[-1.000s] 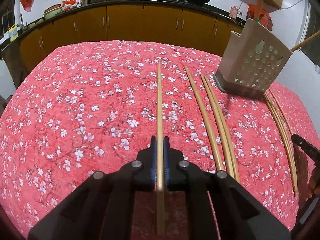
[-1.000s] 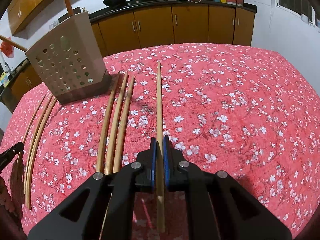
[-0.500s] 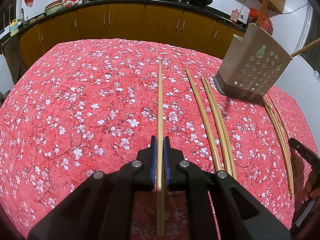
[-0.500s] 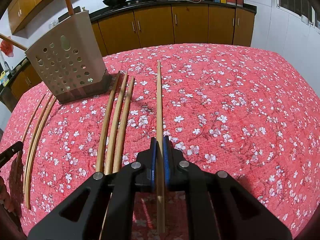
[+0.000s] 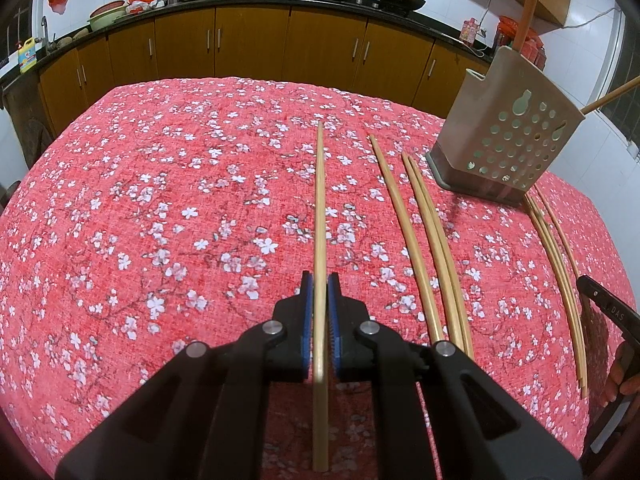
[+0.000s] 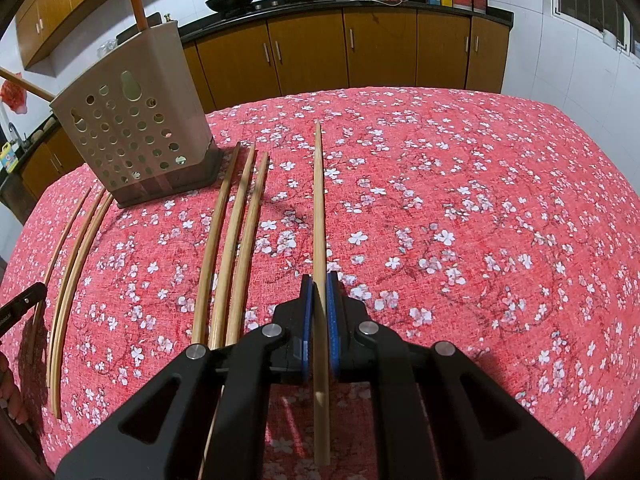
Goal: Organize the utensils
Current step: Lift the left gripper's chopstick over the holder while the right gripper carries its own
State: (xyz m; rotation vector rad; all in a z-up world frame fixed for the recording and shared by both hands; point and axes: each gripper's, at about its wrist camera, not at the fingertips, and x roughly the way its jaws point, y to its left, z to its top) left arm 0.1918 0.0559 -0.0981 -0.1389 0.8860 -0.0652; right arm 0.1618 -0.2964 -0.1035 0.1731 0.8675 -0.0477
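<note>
each gripper (image 5: 320, 284) (image 6: 319, 282) clamps one chopstick (image 5: 319, 208) (image 6: 318, 200); six loose chopsticks (image 6: 230, 240) beside one holder (image 6: 136, 140)

Both wrist views look down close, sharing the holder (image 5: 506, 136).

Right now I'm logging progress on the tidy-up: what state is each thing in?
Left hand-held gripper: shut on a chopstick.
Right hand-held gripper: shut on another chopstick.
Loose chopsticks: lying flat on the cloth.
Holder: upright, two sticks inside.
</note>
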